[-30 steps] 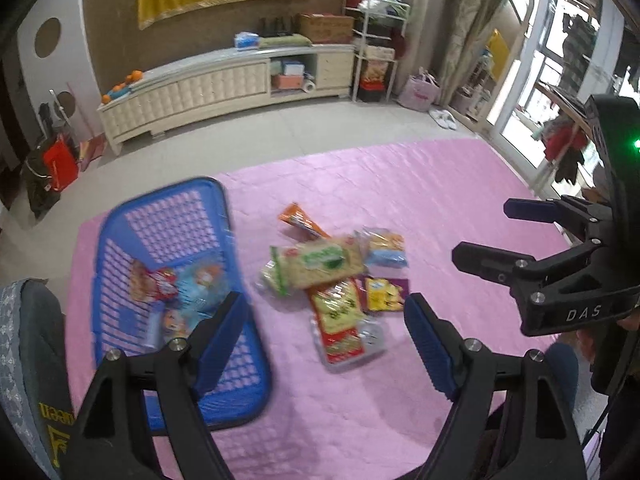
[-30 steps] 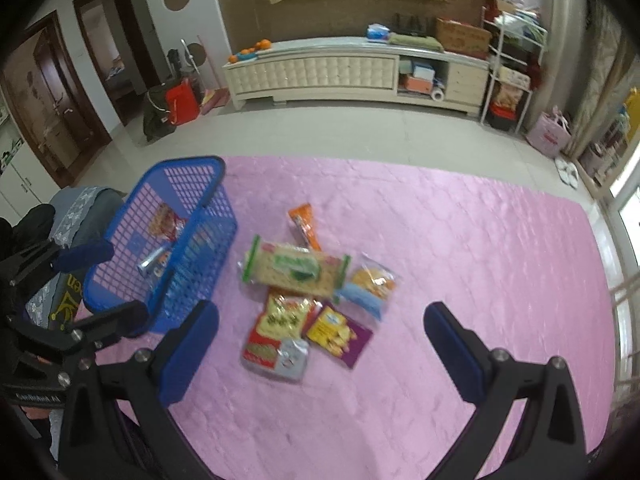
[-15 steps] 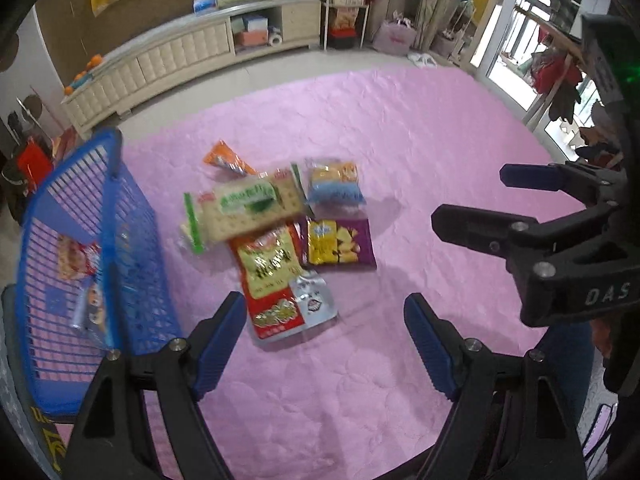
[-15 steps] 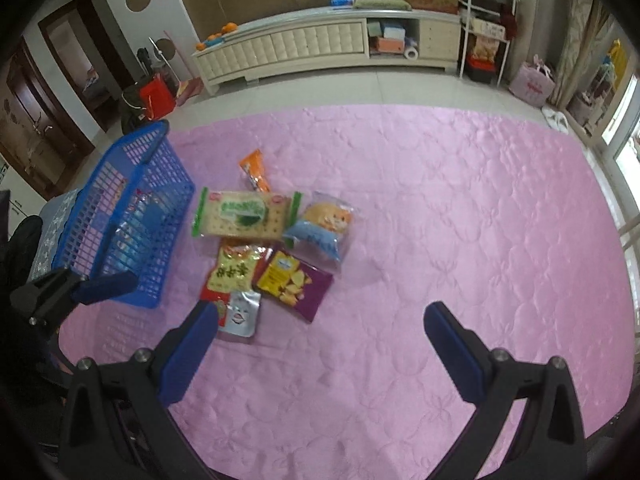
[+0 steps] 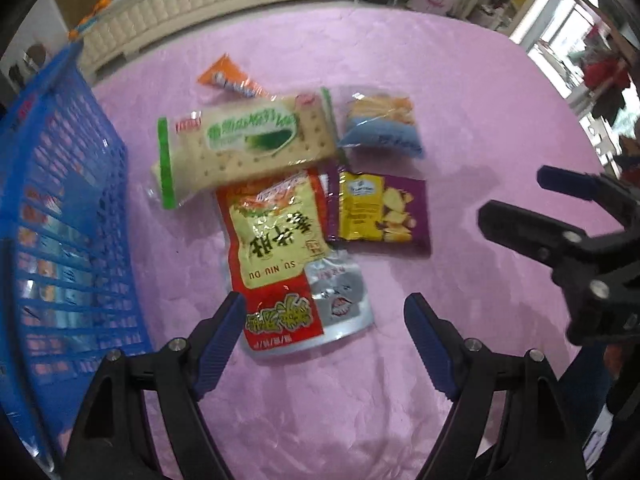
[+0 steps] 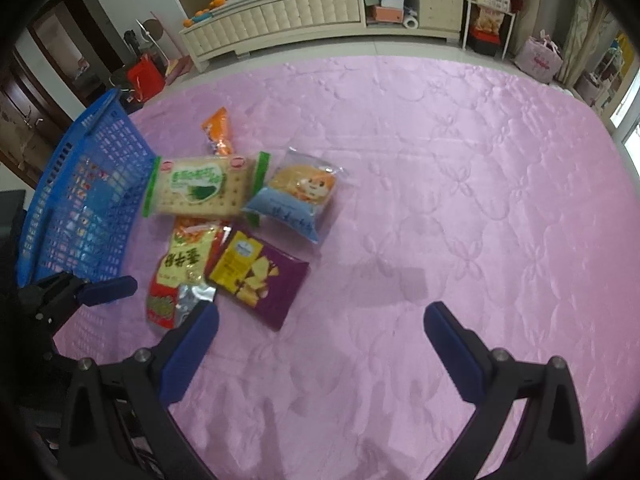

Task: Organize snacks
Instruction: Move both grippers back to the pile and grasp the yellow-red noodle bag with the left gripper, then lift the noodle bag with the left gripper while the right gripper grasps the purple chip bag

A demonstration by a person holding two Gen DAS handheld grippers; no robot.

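Snack pile sits mid-sheet on the pink quilted bed cover (image 6: pixel 440 168), just right of the blue basket (image 5: pixel 60 208), which already has a few packets inside. Nearest packet is the red-and-yellow pouch (image 5: pixel 276 248), lying flat with its bottom edge between the left tongs (image 5: pixel 324 340). A small silver sachet (image 5: pixel 340 296) is tucked partly under its right side, touching. Above them the long green-and-cream cracker pack (image 5: pixel 244 148) overlaps the pouch's top edge. The purple chip bag (image 5: pixel 380 212) is just beside the pouch on the right, the blue-and-clear bag (image 5: pixel 380 124) beyond that, and the orange wrapper (image 5: pixel 228 80) peeks out behind the crackers.

Left tongs spread wide, nothing pinched, pointing steeply down over the pouch's lower end. Right tongs (image 6: pixel 320 344) also spread and empty, over bare cover to the right of the pile, near the purple bag.

Step in hand looks like reaching for the first packet, probably the red-and-yellow pouch. To do it well:
- straddle the pouch's free bottom edge, not the middle
- keep the silver sachet out of the bite, or it will likely come along
- the foil looks slippery and the cover soft, so go low and close firmly
- lift clear before swinging left over the basket wall

Keep the right tongs clear of the left's path.
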